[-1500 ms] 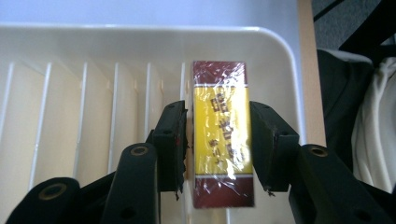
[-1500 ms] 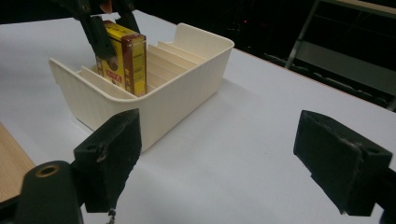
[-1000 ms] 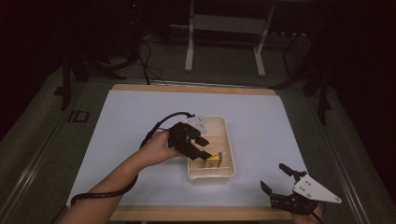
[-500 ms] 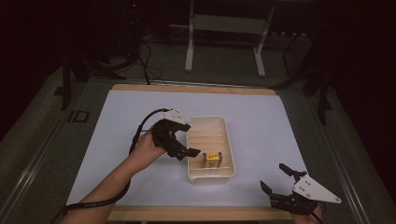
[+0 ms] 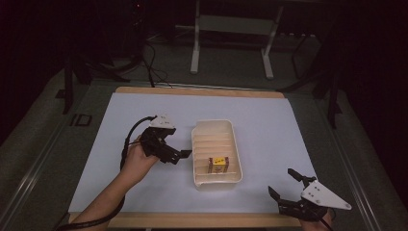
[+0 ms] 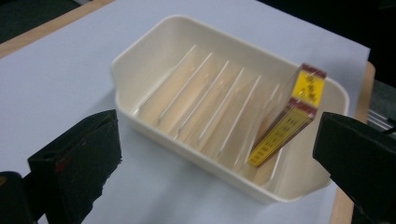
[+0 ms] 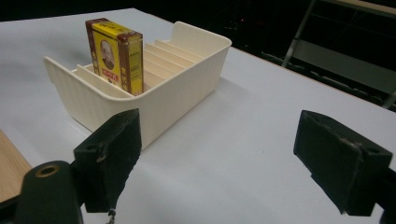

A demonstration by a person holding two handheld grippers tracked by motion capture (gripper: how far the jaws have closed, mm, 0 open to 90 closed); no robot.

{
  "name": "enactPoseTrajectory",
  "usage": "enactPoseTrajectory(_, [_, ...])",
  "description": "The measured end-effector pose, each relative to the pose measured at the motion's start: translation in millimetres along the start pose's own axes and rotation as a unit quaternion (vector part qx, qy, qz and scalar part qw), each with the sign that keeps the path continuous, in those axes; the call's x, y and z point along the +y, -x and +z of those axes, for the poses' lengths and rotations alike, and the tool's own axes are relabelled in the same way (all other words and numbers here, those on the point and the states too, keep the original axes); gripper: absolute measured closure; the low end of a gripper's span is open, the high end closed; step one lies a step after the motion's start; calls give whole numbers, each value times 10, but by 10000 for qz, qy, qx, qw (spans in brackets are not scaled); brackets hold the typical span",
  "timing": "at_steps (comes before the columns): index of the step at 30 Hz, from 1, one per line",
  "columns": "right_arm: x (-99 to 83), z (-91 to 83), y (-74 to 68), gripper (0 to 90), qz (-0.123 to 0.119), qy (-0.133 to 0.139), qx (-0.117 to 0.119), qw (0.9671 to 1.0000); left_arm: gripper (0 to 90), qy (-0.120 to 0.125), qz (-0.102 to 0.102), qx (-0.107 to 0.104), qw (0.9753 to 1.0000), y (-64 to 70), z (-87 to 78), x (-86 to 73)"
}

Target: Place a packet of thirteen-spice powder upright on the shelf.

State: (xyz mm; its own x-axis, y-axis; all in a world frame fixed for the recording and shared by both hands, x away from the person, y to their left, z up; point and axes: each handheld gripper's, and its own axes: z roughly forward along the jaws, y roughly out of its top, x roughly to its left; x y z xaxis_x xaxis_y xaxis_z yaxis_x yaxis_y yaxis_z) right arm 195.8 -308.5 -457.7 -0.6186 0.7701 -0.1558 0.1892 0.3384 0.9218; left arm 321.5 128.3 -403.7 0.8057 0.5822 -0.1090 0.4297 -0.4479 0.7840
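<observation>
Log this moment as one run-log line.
left gripper: open, beside tray | right gripper: open, near edge | yellow box: upright in tray

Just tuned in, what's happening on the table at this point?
A person holds a hand-held gripper in each hand. The left one sits open beside the cream slotted tray, empty. A yellow box stands in a slot near the tray's near end. The right one waits open at the table's near edge.

One cream slotted tray (image 5: 216, 139), one yellow-and-red box (image 5: 219, 164), two hand-held grippers, left (image 5: 179, 155), right (image 5: 285, 185)
</observation>
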Motion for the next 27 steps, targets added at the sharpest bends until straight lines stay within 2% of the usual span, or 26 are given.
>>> enactPoseTrajectory(6, [2,1,-2,151,5,-8,-15,10000,12,227,-171,185,9994,-7,-81,-205])
enactPoseTrajectory(12, [2,1,0,151,13,4,-21,10000,12,294,-267,365,9985,33,-153,-306])
enactPoseTrajectory(16, [1,1,-1,151,4,14,-36,10000,12,301,-263,509,9979,86,-188,-361])
enactPoseTrajectory(20, [1,0,-2,151,3,12,-40,10000,12,289,-331,569,9974,124,-215,-431])
enactPoseTrajectory(27, [1,-2,-1,151,6,26,-47,10000,12,501,-483,771,9946,152,-311,-590])
